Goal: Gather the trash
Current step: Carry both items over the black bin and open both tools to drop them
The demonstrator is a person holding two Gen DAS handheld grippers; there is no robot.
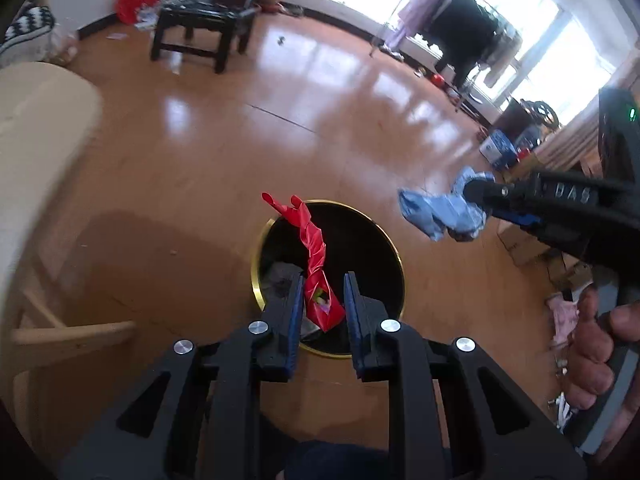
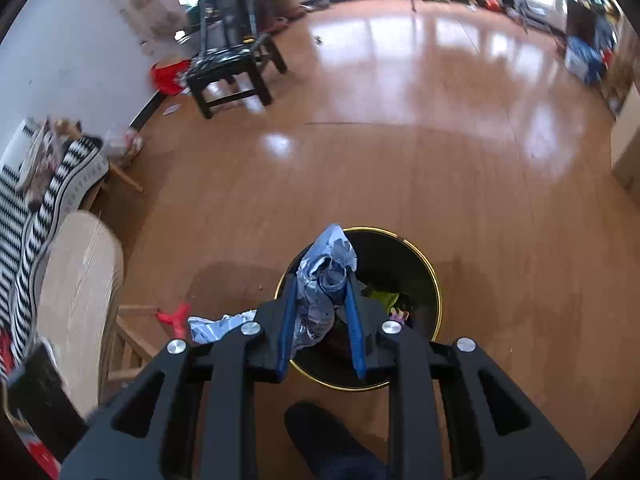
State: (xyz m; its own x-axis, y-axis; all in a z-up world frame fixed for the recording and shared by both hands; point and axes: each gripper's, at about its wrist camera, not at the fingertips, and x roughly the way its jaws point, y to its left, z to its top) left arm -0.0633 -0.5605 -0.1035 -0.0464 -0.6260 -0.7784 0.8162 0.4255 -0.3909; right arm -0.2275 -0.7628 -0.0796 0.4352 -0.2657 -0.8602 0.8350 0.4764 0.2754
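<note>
A black bin with a gold rim [image 1: 394, 248] stands on the wood floor, with trash inside. My left gripper [image 1: 322, 282] is over it; a red wrapper [image 1: 316, 256] hangs between its fingers, which stand apart around it. My right gripper [image 2: 322, 288] is shut on a crumpled blue wrapper [image 2: 326, 268] above the bin's [image 2: 434, 280] left edge. In the left wrist view the right gripper [image 1: 476, 192] holds the blue wrapper [image 1: 440, 212] to the right of the bin. The red wrapper's tip [image 2: 174, 316] shows at left in the right wrist view.
A light wooden table [image 1: 36, 128] and its frame stand left of the bin. A black chair [image 1: 200, 28] stands far back, with a red bag [image 1: 134, 2] beside it. Boxes and clutter [image 1: 560, 272] lie to the right. My shoe [image 2: 324, 436] is just before the bin.
</note>
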